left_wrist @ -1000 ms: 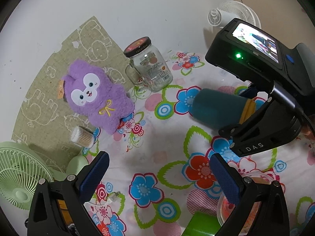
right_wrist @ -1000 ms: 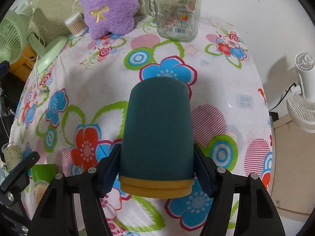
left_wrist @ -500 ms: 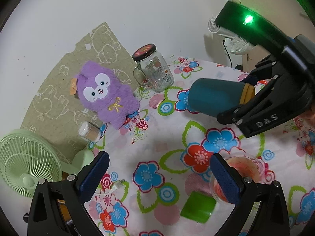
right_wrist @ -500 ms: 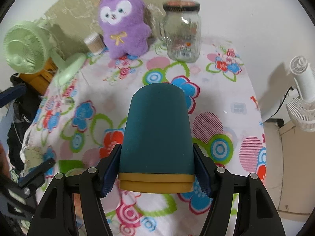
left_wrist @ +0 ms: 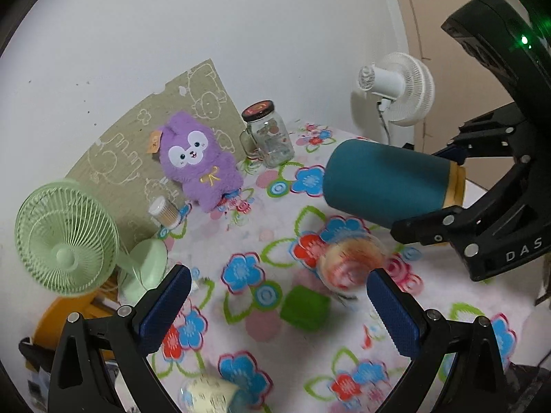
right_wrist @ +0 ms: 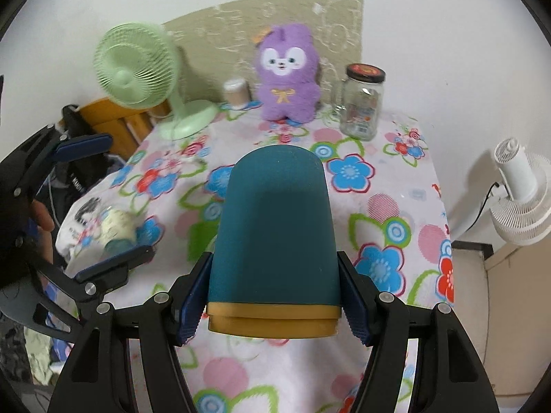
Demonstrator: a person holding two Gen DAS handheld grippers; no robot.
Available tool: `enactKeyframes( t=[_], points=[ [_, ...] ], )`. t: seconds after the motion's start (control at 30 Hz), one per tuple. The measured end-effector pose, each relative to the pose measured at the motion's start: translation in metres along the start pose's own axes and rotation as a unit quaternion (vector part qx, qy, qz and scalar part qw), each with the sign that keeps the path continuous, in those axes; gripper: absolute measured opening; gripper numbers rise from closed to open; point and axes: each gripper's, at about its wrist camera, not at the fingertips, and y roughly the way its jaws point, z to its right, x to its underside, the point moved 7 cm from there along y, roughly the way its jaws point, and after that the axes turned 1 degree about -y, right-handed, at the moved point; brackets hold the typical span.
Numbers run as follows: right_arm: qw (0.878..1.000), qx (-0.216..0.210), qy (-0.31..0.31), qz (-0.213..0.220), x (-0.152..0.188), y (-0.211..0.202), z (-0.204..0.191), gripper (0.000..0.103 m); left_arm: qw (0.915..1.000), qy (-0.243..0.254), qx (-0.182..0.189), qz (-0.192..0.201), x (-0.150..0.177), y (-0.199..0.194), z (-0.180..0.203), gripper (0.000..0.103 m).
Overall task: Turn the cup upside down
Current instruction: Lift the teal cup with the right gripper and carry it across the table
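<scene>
A teal cup [right_wrist: 273, 237] with a mustard-yellow band at one end is held sideways in the air above the flowered tablecloth [right_wrist: 385, 186]. My right gripper [right_wrist: 273, 301] is shut on the cup near the yellow band, its closed teal end pointing away from me. The cup also shows in the left wrist view [left_wrist: 389, 180], held by the right gripper [left_wrist: 458, 186]. My left gripper [left_wrist: 275, 301] is open and empty, low over the near side of the table; it shows at the left edge of the right wrist view [right_wrist: 100, 203].
A purple plush toy [left_wrist: 198, 161], a lidded glass jar [left_wrist: 268, 134], a small toothpick holder [left_wrist: 163, 211] and a green fan [left_wrist: 69, 241] stand at the back. A glass cup [left_wrist: 351, 265], a green block [left_wrist: 304, 306] and a lying bottle [left_wrist: 210, 395] are nearer. A white fan [left_wrist: 399, 89] stands beyond the table.
Both grippers have risen and pulled back from the table. The right gripper has lifted the cup higher, still sideways. More of the table and wall shows.
</scene>
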Motion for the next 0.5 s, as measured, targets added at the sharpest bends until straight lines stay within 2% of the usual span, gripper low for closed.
enactKeyframes(
  t=[0.13, 0.37, 0.5],
  points=[
    [1.000, -0.006, -0.012, -0.003, 0.025, -0.006, -0.020, 0.070, 0.9999, -0.012, -0.001, 0.009, 0.023, -0.028, 0.008, 0.103],
    [0.999, -0.012, -0.021, -0.035, 0.083, 0.011, -0.047, 0.070, 0.9967, -0.078, -0.011, 0.016, 0.079, -0.062, 0.017, 0.103],
    [0.998, -0.021, -0.022, -0.054, 0.113, 0.024, -0.062, 0.070, 0.9893, -0.144, -0.010, 0.017, 0.114, -0.076, 0.022, 0.103]
  ],
)
